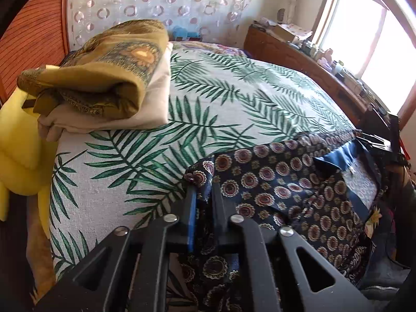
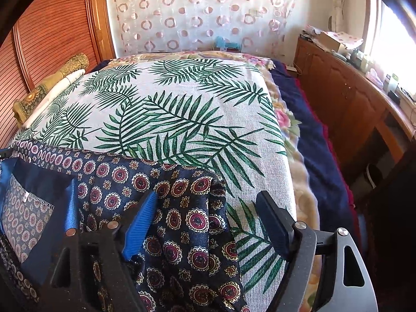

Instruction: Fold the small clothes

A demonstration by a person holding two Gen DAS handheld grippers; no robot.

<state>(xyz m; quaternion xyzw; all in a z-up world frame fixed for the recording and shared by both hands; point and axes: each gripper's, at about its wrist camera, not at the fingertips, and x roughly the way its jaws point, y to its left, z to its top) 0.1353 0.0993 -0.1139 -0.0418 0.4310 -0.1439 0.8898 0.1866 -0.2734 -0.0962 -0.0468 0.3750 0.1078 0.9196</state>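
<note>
Through the left wrist camera we see the left hand-held gripper (image 1: 204, 192) pinched nearly closed on a bunched corner of the navy garment (image 1: 286, 189), a silky cloth printed with round maroon-and-cream medallions. The garment spreads to the right of the fingers over the bed cover (image 1: 145, 161), a coarse-woven pale fabric with green palm fronds. Only this view shows the folded stack (image 1: 104, 83) clearly, ahead and to the left: an olive patterned piece on a cream one, with something soft and yellow (image 1: 18, 150) at the far left edge.

From the right wrist camera, the right hand-held gripper (image 2: 210, 205) stands wide apart, its ribbed blue pad (image 2: 140, 223) lying against the garment (image 2: 182, 223), which sits between and left of the fingers. Here alone we see the plain blue lining (image 2: 52, 208), a small white tag too tiny to read, and a wooden cabinet (image 2: 345, 109) to the right.
</note>
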